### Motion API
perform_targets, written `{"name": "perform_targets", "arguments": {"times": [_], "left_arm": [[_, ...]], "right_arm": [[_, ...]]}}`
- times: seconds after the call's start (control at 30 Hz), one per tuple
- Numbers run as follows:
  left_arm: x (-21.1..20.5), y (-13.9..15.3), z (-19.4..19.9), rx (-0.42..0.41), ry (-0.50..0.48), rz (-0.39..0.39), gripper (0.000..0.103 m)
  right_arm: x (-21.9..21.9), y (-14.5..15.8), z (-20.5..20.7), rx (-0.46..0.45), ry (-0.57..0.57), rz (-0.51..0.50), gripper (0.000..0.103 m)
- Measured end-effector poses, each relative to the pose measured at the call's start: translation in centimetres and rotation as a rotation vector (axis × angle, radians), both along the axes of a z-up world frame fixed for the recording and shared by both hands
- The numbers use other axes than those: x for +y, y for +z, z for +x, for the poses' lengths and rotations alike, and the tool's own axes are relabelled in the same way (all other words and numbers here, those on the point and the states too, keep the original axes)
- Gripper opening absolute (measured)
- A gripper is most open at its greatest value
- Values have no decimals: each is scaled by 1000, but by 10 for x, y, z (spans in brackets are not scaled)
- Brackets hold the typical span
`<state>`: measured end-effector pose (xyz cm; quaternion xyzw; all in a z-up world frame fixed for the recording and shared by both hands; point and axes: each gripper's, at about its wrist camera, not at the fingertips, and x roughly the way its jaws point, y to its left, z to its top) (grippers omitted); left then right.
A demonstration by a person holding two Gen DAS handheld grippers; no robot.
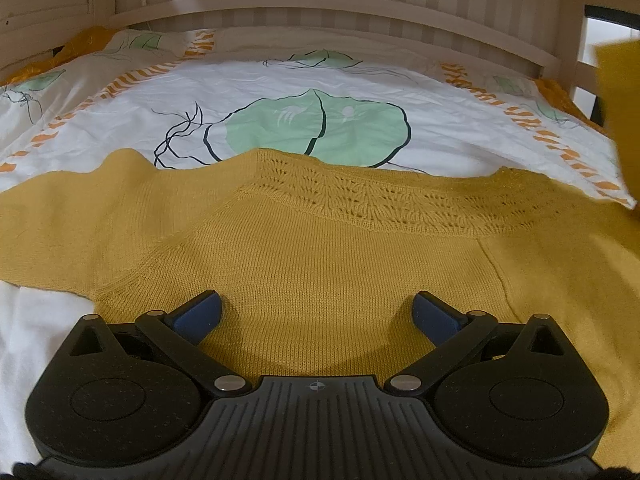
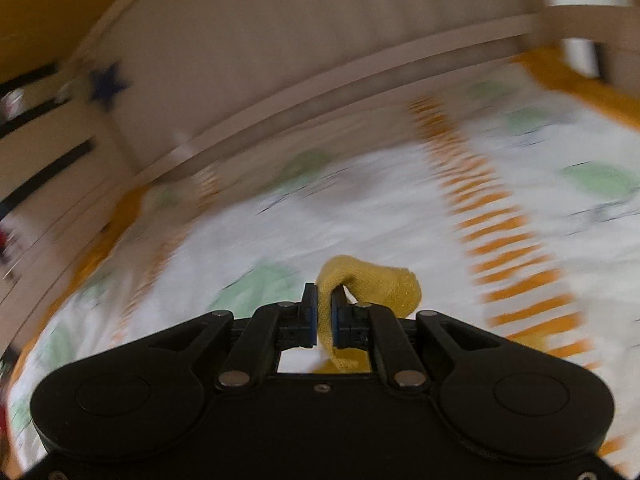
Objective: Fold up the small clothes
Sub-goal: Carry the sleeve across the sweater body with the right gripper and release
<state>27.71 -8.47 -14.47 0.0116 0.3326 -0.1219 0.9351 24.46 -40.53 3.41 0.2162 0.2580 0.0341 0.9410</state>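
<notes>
A bed [image 1: 120,340] fills both views, its white cover [image 1: 248,92] printed with green leaves and orange dashed stripes. A pale wooden headboard [image 1: 320,8] curves across from 10 to 2 o'clock in the left wrist view.

A mustard-yellow knitted sweater [image 1: 320,272] lies flat on the cover, spreading from 9 to 3 o'clock across the middle of that view. Its lace-patterned yoke sits toward 12 o'clock, below the largest green leaf. One part of the yellow knit rises off the bed at the 3 o'clock edge, blurred.

The left tongs [image 1: 318,316] hover low over the sweater body at 6 o'clock, spread wide, blue pads well apart, gripping nothing.

In the right wrist view the right tongs [image 2: 324,320] are closed on a strip of the sweater [image 2: 380,284], pinched between the blue pads. A loop of knit curls out toward 1 o'clock. The bed behind is motion-blurred. A dark blue star [image 2: 108,84] shows on the wall at 10 o'clock.
</notes>
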Motion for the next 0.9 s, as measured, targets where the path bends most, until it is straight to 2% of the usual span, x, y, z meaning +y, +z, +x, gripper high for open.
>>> {"name": "perform_targets", "arguments": {"times": [0.07,0.17,0.23,0.3,0.37,0.4,0.43,0.53,0.57,0.63,0.7,0.83,0.9], "left_arm": [[1,0,0,0,0,-5,103],[2,1,0,0,0,-13,103],[3,1,0,0,0,-18,103],[3,0,0,0,0,-19,103],[3,0,0,0,0,-20,103],[3,0,0,-2,1,-24,103],[3,0,0,-2,1,-23,103],[2,1,1,1,1,-20,103],[2,1,1,2,1,-19,103],[2,2,1,7,-1,-16,103],[2,3,2,16,-3,-15,103],[0,10,7,70,-39,27,103],[2,15,5,113,-67,31,102]], "right_arm": [[35,-13,12,7,63,-2,14],[74,-42,25,46,132,53,14],[97,-62,31,77,176,71,21],[109,-75,29,98,196,71,23],[114,-83,22,117,213,85,32],[112,-84,17,120,208,90,46],[110,-83,13,119,200,92,54],[92,-66,-2,90,159,89,57],[89,-63,-5,79,133,88,60],[74,-51,-14,48,75,87,73],[59,-39,-26,20,8,73,78],[37,-14,-53,-8,-149,11,97],[29,-5,-65,-14,-211,-7,101]]}}
